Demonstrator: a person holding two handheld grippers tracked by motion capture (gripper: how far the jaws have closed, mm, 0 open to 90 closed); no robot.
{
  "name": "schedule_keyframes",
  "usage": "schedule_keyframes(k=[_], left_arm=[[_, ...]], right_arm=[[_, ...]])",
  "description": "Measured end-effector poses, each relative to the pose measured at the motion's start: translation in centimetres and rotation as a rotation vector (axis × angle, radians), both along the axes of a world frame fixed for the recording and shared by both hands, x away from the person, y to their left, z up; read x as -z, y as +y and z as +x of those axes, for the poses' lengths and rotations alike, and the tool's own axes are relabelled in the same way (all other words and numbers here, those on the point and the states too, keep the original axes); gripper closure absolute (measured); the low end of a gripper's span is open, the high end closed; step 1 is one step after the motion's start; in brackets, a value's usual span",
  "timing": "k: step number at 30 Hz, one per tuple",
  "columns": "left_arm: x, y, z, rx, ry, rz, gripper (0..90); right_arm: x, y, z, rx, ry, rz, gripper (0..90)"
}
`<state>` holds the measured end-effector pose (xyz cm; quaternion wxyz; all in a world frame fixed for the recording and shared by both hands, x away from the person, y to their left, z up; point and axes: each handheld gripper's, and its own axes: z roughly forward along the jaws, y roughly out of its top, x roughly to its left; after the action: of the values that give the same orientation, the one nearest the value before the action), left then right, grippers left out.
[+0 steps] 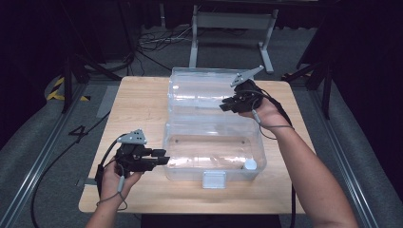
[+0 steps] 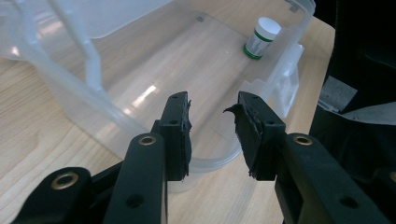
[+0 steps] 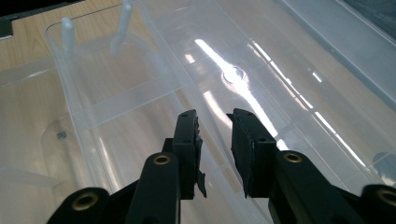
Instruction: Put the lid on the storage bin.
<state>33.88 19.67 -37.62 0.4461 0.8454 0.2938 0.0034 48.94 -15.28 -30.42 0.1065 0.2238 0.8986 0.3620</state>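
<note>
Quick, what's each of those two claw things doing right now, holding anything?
Left gripper: jaws open, nothing between them, beside the clear box.
Right gripper: jaws open, holding nothing, above the box's open lid.

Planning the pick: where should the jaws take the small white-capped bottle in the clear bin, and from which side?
Grip the white-capped bottle across its round body just under the cap, coming straight down through the open top. It seems to stand upright in a front corner of the clear bin, close to the walls, so a sideways approach looks blocked. Likely easiest with the right gripper.
</note>
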Motion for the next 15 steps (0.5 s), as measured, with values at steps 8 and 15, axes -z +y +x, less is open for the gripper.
schedule_keyframes(k=[8,15], left_arm=[[0.1,-1.7,-0.3,0.070,0.015,0.005,63.1],[0.4,-3.5,-0.6,0.136,0.025,0.044,62.0]], right_arm=[[0.0,-0.1,-0.1,0.007,0.003,0.007,71.0],[0.1,0.0,-0.2,0.008,-0.004,0.009,70.3]])
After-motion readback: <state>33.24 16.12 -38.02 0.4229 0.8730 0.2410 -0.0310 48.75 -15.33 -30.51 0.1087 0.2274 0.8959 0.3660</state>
